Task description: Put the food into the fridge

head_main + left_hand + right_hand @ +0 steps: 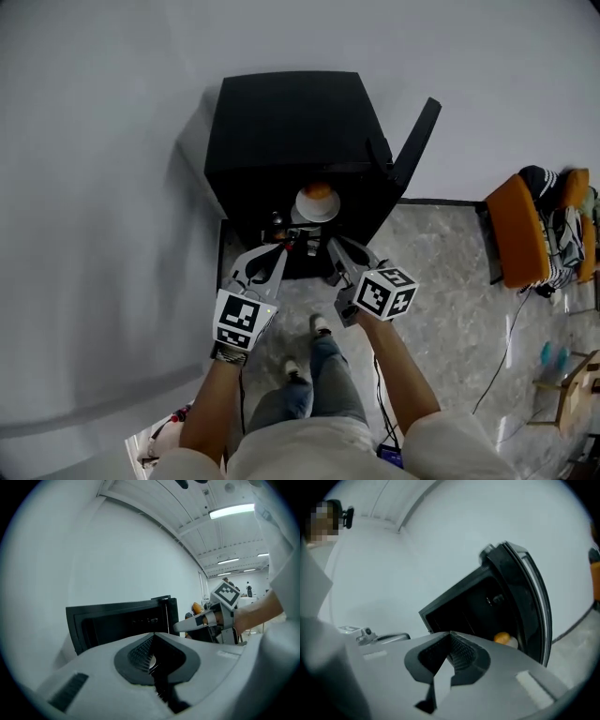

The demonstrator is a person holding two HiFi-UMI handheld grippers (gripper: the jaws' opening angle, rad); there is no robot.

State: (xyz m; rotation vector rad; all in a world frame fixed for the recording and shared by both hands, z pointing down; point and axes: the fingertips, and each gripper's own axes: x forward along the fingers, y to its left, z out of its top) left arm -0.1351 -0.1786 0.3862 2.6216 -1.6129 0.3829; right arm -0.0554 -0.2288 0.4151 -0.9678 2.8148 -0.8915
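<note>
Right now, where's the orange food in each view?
Head view: orange food, centre, on a white bowl in the black fridge opening.
Left gripper view: not visible; fridge interior reads dark.
Right gripper view: lower right of centre, inside the fridge by its door.
Shared landmark: the black fridge.

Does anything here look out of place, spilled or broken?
Nothing stands out. The small black fridge stands with its door open, and the white bowl of orange food sits upright inside it; nothing looks spilled.
</note>
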